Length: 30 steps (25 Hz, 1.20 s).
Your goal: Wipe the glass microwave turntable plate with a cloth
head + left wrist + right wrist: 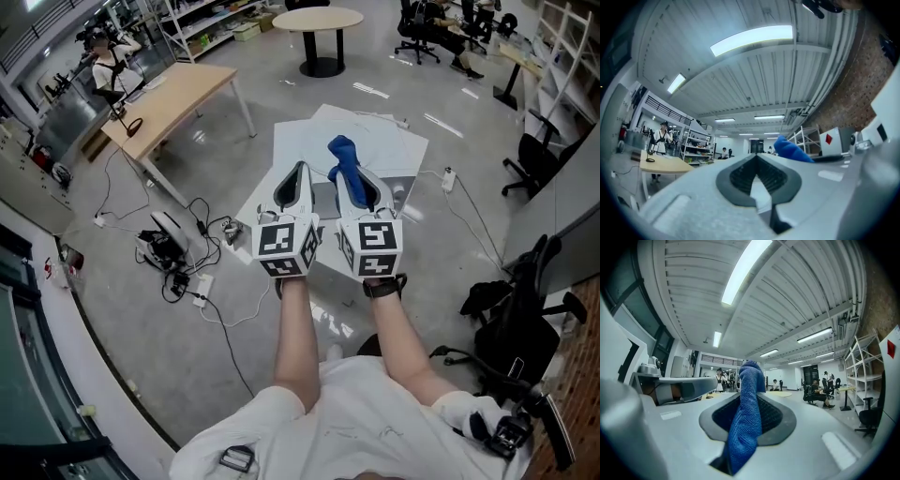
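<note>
1. My right claw (751, 380) pinched the blue cloth (747, 420) tight.
2. My left claw (757, 158) had its tips together and held nothing.
3. Both claws were side by side above the white table (386, 142).

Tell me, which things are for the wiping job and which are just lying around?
For the job: blue cloth, right tool gripping it, left tool.
Just lying around: wooden table, round table, floor cables, office chair.

cloth (745, 427): lower end hidden between jaws | white surface (394, 141): partly behind right gripper (351, 176)
</note>
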Tool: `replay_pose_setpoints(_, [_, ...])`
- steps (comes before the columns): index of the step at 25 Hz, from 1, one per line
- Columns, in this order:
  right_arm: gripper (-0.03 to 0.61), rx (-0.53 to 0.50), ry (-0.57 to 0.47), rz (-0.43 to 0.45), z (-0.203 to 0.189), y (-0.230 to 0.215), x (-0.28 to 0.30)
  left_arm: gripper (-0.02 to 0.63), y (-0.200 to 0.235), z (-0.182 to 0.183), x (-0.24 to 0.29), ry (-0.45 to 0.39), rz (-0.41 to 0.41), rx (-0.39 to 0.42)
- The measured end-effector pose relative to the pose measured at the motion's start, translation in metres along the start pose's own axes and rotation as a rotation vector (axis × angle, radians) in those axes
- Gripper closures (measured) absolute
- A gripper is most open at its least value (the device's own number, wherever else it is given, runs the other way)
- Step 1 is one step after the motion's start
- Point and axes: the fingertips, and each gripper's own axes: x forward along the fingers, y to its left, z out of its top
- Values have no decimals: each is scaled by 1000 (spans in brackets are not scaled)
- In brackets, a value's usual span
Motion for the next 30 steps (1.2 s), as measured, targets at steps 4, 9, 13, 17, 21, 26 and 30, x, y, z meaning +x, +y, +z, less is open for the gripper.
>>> replay_pose_setpoints(4, [499,10,24,-15,-10,-14,15,614,9,-13,14,29,-1,-29])
replay_pose_setpoints(9, [499,21,15,22,-15,-29,45,614,16,-18,44,14,10,-24])
replay_pose_setpoints(13, [499,18,9,76,-12,-44,79,614,21,-23,82,30,50,-7])
replay_pose_setpoints(17, [499,45,-29,92,4,-76,114,614,14,-12,122,14,56,48])
replay_pose_setpoints(21, [499,68,-35,115,2,-101,139,614,12,-18,155,22,72,64])
replay_pose_setpoints(26, [499,85,-13,149,-6,-126,166,614,11,-28,188,36,90,49])
replay_pose_setpoints(30, [499,109,-5,182,-14,-138,185,614,15,-36,205,46,112,52])
